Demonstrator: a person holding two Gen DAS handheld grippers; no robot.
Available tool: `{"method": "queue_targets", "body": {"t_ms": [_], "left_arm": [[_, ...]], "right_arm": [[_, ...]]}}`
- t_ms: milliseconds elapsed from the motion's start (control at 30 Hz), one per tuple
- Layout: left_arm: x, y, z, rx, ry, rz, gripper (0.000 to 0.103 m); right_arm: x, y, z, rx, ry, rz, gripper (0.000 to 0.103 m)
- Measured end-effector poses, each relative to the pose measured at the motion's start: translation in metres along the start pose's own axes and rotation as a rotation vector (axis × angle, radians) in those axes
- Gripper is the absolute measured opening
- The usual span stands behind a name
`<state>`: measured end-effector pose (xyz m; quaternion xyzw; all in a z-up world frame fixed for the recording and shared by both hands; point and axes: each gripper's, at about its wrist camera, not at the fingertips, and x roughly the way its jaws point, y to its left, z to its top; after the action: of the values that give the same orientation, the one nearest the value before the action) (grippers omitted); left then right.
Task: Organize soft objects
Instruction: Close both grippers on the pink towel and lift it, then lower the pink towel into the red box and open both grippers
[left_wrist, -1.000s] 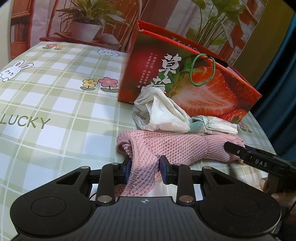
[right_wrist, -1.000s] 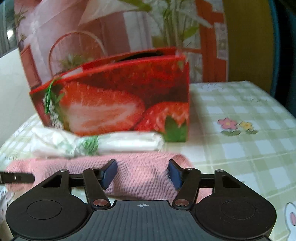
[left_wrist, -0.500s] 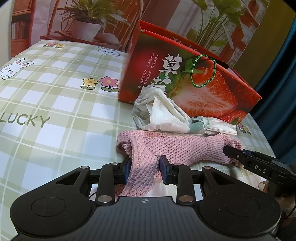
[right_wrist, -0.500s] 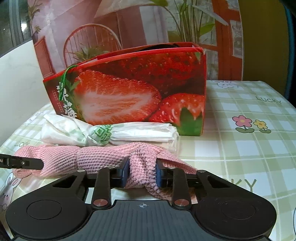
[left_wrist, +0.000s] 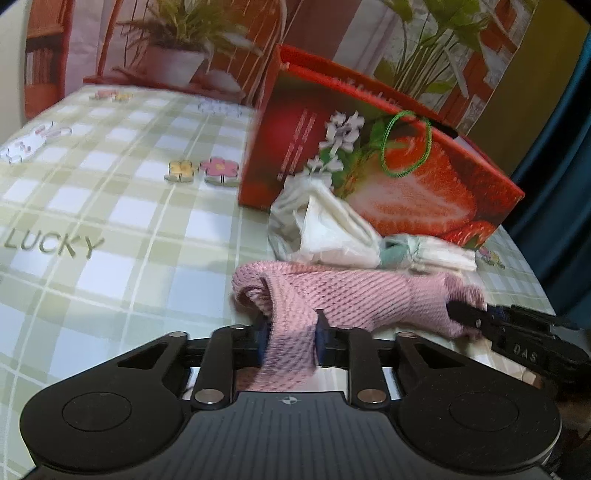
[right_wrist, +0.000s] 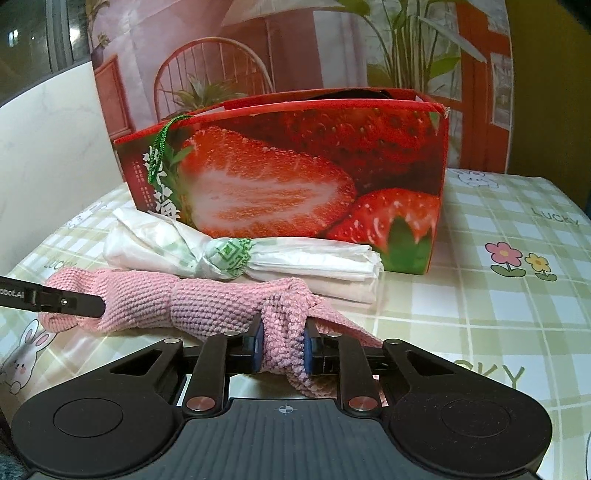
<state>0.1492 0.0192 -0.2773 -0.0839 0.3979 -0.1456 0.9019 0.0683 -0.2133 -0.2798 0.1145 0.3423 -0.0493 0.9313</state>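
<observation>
A pink knitted cloth (right_wrist: 207, 302) lies bunched into a long roll on the checked tablecloth (right_wrist: 498, 314), and both tools have hold of it — one at each end. The left gripper (left_wrist: 290, 336) is closing on one end, its blue pads pressing a fold of the knit between them. The right gripper (right_wrist: 282, 345) is closing on the other end, where the wool is gathered into a thick twist squeezed between its pads. Just behind the cloth, touching or nearly touching it, lies a white plastic bag (right_wrist: 258, 254) knotted at its middle, with green print on the knot. Behind that stands a red strawberry-printed paper bag (right_wrist: 295, 177), upright and open at the top — a green cord handle (left_wrist: 406, 144) hangs over its side.
</observation>
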Motion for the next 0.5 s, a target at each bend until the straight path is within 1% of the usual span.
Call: {"method": "queue_targets", "body": {"t_ms": [67,133,200,400,500], "left_arm": [[-0.011,-0.002,0.006,0.019,-0.054,0.001,0.02],[-0.023,-0.003,0.013,0.013,-0.103,-0.018,0.02],[-0.036,-0.007,0.021,0.018,-0.152,-0.048,0.02],[-0.069,-0.03,0.054,0.115,-0.281,-0.077,0.02],[-0.08,-0.038,0.067,0.133,-0.326,-0.089,0.02]], "right_arm": [[-0.006,0.004,0.0,-0.024,-0.001,0.021,0.017],[-0.016,0.007,0.003,-0.046,-0.018,0.04,0.017],[-0.03,0.007,0.011,-0.044,-0.063,0.059,0.017],[-0.069,0.008,0.052,-0.081,-0.214,0.074,0.017],[-0.086,0.008,0.07,-0.11,-0.27,0.076,0.017]]}}
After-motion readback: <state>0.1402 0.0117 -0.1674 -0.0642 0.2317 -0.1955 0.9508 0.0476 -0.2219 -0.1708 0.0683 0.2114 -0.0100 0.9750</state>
